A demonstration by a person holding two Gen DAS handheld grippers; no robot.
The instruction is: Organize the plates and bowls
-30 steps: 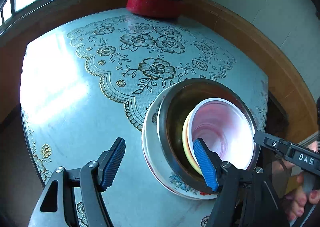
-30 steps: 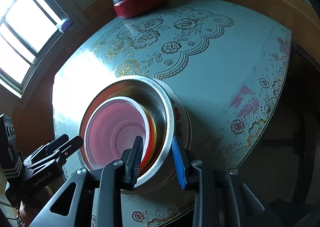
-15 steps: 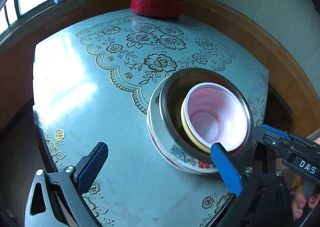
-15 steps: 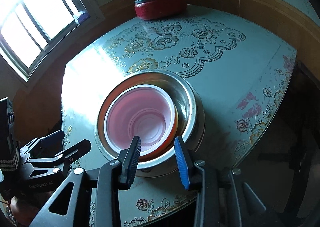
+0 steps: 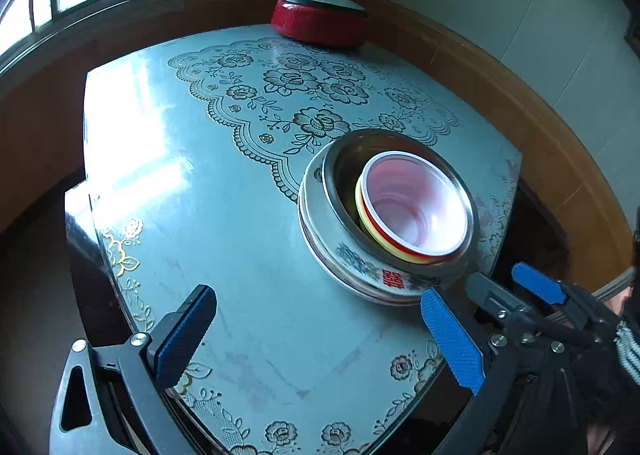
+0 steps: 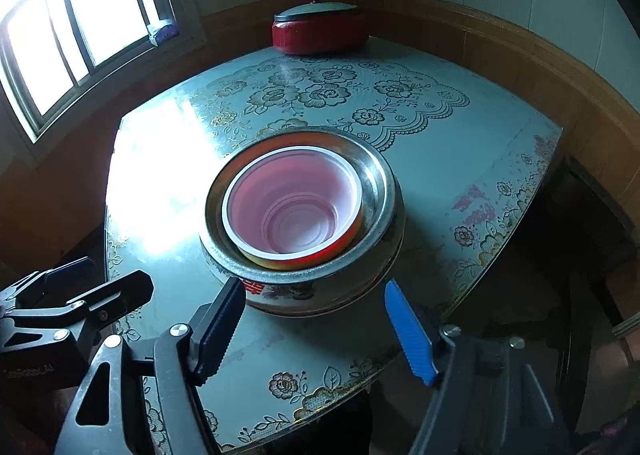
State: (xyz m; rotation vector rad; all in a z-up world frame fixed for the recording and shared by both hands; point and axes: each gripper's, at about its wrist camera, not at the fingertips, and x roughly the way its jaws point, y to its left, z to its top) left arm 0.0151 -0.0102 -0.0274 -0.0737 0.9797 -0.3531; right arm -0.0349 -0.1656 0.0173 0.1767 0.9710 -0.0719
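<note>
A nested stack stands on the table: a patterned ceramic bowl [image 5: 360,267] at the bottom, a steel bowl [image 5: 340,175] in it, then a yellow bowl [image 5: 362,211] and a red bowl with a white and pink inside [image 5: 412,203] on top. The stack also shows in the right wrist view [image 6: 300,211]. My left gripper [image 5: 316,339] is open and empty, low and left of the stack. My right gripper [image 6: 316,323] is open and empty, just in front of the stack, and shows at the right in the left wrist view [image 5: 520,299].
A red lidded pot [image 5: 320,21] stands at the far edge of the table by the wall. The table [image 5: 224,215] has a blue floral cover; its near edge lies just under both grippers. A window [image 6: 60,35] is at the left.
Both grippers have pulled back from the stack. The right gripper, which straddled the steel bowl's rim, has opened wide. The left gripper has moved off the bowls and opened further.
</note>
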